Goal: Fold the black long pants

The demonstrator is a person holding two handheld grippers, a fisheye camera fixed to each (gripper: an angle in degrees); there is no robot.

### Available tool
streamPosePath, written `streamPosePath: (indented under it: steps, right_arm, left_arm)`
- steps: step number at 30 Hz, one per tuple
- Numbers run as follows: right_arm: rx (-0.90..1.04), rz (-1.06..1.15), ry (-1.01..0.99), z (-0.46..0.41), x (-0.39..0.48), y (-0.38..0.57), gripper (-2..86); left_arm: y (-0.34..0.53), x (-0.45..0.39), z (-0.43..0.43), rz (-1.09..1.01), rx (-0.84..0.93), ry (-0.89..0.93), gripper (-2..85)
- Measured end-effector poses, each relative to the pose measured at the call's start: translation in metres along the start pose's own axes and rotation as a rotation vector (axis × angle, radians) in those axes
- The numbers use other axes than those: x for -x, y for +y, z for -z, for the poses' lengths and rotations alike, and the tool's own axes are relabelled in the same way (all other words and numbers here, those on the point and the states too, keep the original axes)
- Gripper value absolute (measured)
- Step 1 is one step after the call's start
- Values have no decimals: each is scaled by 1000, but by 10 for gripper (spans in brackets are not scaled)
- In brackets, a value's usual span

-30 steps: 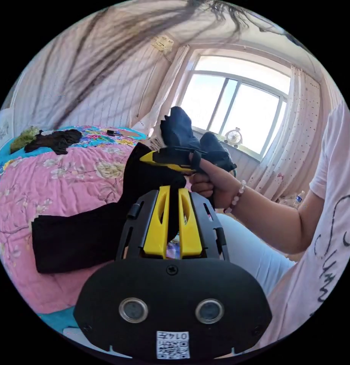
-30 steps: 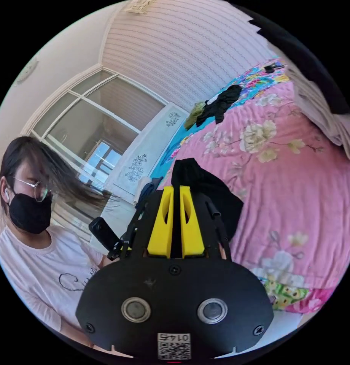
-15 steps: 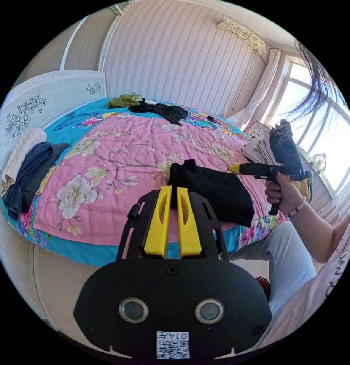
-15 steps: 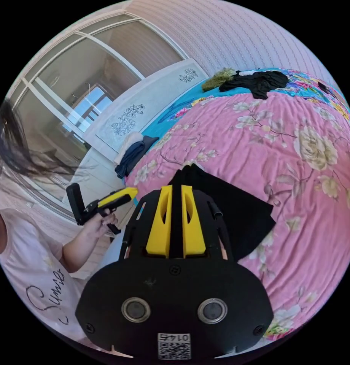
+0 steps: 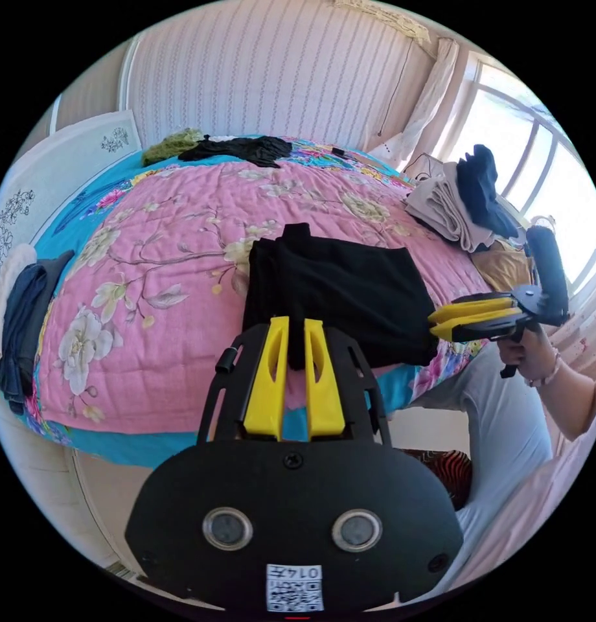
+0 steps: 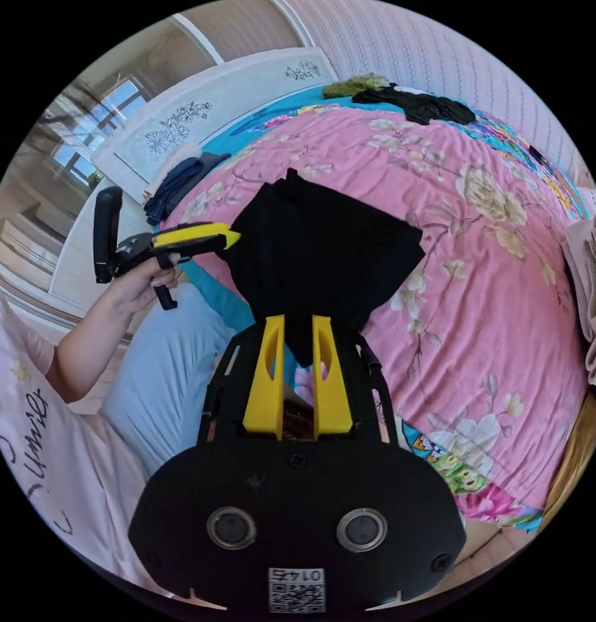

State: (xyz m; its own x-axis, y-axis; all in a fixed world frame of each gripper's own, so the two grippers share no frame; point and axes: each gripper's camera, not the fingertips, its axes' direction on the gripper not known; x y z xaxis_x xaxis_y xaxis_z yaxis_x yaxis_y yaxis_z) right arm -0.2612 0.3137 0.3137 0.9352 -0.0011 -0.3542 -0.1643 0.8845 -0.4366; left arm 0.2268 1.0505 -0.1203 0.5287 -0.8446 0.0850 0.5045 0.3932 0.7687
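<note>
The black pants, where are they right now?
The black pants lie folded on the pink flowered quilt near the bed's edge, just beyond the left hand-held gripper. In the right gripper view they sit ahead of the right hand-held gripper.

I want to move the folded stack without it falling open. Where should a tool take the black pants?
Probably at the near edge of the black pants, where the folded layers end by the side of the bed. Come in low from that open side, one jaw under and one over the whole stack. The corner nearest the right tool looks the easiest to take; the far edge lies flat on the quilt.
</note>
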Motion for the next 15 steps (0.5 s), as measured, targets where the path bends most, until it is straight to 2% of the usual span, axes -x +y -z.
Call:
streamPosePath:
  steps: [4, 10, 14, 15]
  right_arm:
    - [-157, 87, -39, 28, 2, -53, 89]
    - [-98, 201, -48, -15, 8, -157, 94]
    - [56, 227, -95, -61, 15, -211, 22]
    - [36, 238, -86, -60, 18, -215, 19]
  left_arm:
    - [5, 10, 15, 44, -29, 20, 41]
    - [12, 25, -1, 35, 72, 27, 49]
    - [8, 41, 17, 39, 14, 33, 21]
    - [7, 46, 29, 37, -31, 3, 20]
